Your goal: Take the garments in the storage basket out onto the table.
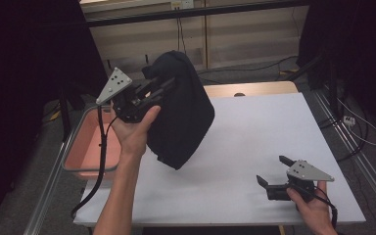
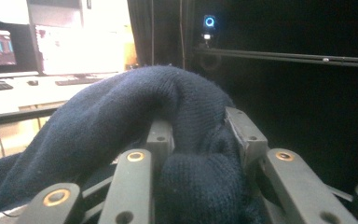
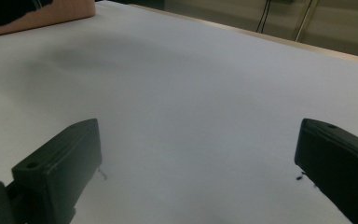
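The white surface (image 1: 254, 147) carries the scene; a strip of bare wood shows along its far edge. In the right gripper view the same surface (image 3: 191, 93) spreads pale and flat between the two black jaws, with a corner of the tub (image 3: 37, 14) at the upper left.

A dark navy knitted garment (image 1: 181, 112) hangs above the left half of the surface, bunched at the top and drooping to a point that lies near, or just on, the white sheet; contact cannot be told. In the left gripper view the knit (image 2: 168, 121) drapes over and between the jaws, its ribbed weave plain to see.

A pink tub (image 1: 85, 142) with a grey rim stands against the left edge of the surface, beside the hanging garment.

The left tongs (image 1: 169, 83) are raised above the surface near its left edge and are clenched on the upper fold of the garment, the cloth packed between the jaws. The left hand (image 1: 134, 129) grips the body from below; a black cable trails down past the tub.

The right tongs (image 1: 271, 171) rest low at the near right corner of the surface, well apart from the garment, jaws spread and released, nothing between them. The right hand (image 1: 313, 205) holds them.
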### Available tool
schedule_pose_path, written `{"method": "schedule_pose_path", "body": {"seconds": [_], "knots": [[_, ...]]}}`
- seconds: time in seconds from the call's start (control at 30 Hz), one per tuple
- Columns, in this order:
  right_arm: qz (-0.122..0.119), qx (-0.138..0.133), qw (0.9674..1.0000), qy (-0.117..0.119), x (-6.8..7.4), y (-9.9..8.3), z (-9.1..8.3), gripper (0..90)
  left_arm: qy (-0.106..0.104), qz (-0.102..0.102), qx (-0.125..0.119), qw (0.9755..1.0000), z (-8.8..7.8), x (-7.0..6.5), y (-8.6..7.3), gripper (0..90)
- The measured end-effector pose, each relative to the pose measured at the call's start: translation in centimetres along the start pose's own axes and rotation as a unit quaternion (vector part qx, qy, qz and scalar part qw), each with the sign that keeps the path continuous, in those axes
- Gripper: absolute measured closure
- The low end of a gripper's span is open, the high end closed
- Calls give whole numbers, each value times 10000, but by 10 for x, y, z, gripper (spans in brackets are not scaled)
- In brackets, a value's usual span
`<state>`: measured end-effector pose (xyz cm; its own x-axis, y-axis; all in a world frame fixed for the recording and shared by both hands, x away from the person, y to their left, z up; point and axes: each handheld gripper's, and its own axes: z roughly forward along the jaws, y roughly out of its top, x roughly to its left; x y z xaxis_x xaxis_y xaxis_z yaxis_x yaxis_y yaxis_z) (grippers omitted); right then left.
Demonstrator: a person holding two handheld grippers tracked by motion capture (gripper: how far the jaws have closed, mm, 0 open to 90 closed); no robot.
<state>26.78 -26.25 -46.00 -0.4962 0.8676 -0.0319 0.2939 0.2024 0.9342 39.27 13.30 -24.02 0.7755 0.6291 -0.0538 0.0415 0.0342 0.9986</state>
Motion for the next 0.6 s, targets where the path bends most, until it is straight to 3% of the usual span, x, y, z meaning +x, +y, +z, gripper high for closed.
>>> {"method": "schedule_pose_path", "body": {"seconds": [0.33,0.6], "knots": [[3,-11,10000,10,1,0,-1,0,-33,-38,531,9986,13,-8,-34,663],[-2,0,10000,14,1,0,0,0,-82,-230,838,9962,18,-5,-64,662]]}}
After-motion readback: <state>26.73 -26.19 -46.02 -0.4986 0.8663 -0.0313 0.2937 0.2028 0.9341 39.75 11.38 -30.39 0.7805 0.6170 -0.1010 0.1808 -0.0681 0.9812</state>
